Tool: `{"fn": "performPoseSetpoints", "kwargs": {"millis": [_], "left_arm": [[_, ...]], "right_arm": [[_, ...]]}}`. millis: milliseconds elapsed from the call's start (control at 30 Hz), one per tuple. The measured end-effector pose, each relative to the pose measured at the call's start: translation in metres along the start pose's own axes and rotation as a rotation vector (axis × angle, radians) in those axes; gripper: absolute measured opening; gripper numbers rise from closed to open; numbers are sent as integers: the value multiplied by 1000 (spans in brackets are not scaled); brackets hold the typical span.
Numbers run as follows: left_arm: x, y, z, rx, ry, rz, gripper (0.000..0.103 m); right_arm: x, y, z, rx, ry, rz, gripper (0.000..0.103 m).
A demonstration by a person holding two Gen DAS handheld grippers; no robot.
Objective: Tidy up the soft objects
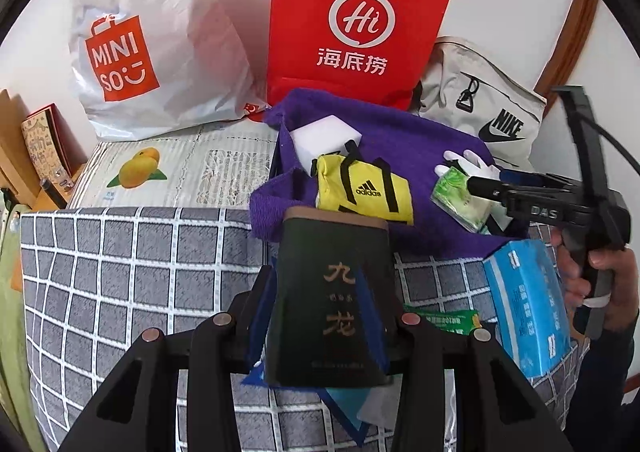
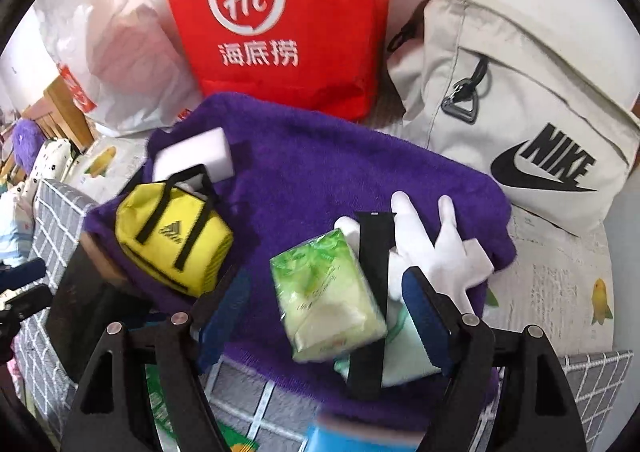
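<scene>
- Left gripper (image 1: pixel 328 316): blue pads clamped on the sides of a dark green, near-black upright box with gold characters (image 1: pixel 332 292), held above the grey quilt with white grid lines (image 1: pixel 120 272).
- Right gripper (image 2: pixel 324 312): fingers spread wide on either side of a green-and-white plastic tissue packet (image 2: pixel 326 300); pads not pressing on it. In the left wrist view the packet (image 1: pixel 460 196) sits at that gripper's tips.
- Packet lies on a purple fuzzy towel (image 2: pixel 320 172), partly over a white cloth glove (image 2: pixel 436 248). A black strap (image 2: pixel 372 292) runs across glove and packet edge.
- Same towel also carries a small yellow Adidas bag with black handles (image 2: pixel 172 236) and, behind it, a white foam block (image 2: pixel 196 160).
- Behind the towel: red paper bag with white "Hi" logo (image 1: pixel 356 20), upright; white crinkled Miniso plastic bag (image 1: pixel 152 44) to its left; beige Nike fabric bag (image 2: pixel 520 112) to its right.
- Blue-and-white tissue pack (image 1: pixel 524 304) rests on the quilt near the towel's front edge, beside a flat green packet (image 1: pixel 444 320).
- A person's hand (image 1: pixel 604 276) grips the right gripper's handle.
</scene>
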State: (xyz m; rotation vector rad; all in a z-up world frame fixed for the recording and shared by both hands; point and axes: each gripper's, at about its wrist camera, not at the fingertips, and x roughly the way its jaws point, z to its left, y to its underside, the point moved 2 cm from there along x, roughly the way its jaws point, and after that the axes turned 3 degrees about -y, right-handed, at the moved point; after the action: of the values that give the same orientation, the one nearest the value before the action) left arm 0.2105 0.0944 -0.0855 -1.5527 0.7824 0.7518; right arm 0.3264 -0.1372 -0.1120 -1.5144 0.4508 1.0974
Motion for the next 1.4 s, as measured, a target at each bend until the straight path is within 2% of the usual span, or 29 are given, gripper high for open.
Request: {"fn": "performPoseSetpoints", "kwargs": {"millis": [167, 333, 433, 600, 833, 933, 967, 1033, 1100, 1400], "left_arm": [[-8, 15, 2, -25, 12, 20, 39], [-20, 31, 12, -57, 7, 25, 39], [-28, 40, 17, -71, 23, 20, 39], [-31, 51, 23, -76, 34, 19, 39], [-26, 60, 28, -74, 44, 24, 39], [-22, 61, 30, -75, 51, 28, 39], [-21, 61, 30, -77, 54, 29, 39], [-20, 62, 31, -79, 62, 32, 39], [-20, 62, 31, -77, 64, 34, 39], [-30, 71, 31, -75, 72, 24, 39]], "right_arm": [[-36, 19, 21, -41, -50, -56, 79], [-54, 58, 64, -223, -96, -55, 79], [-48, 85, 91, -324, -125, -13, 79], [-26, 113, 111, -389, -143, 60, 79], [6, 116, 110, -375, -137, 162, 79], [14, 111, 113, -388, -98, 201, 78], [19, 111, 115, -396, -95, 226, 77], [22, 110, 115, -385, -124, 228, 66], [21, 106, 113, -355, -163, 230, 35], [-10, 111, 106, -262, -184, 179, 32]]}}
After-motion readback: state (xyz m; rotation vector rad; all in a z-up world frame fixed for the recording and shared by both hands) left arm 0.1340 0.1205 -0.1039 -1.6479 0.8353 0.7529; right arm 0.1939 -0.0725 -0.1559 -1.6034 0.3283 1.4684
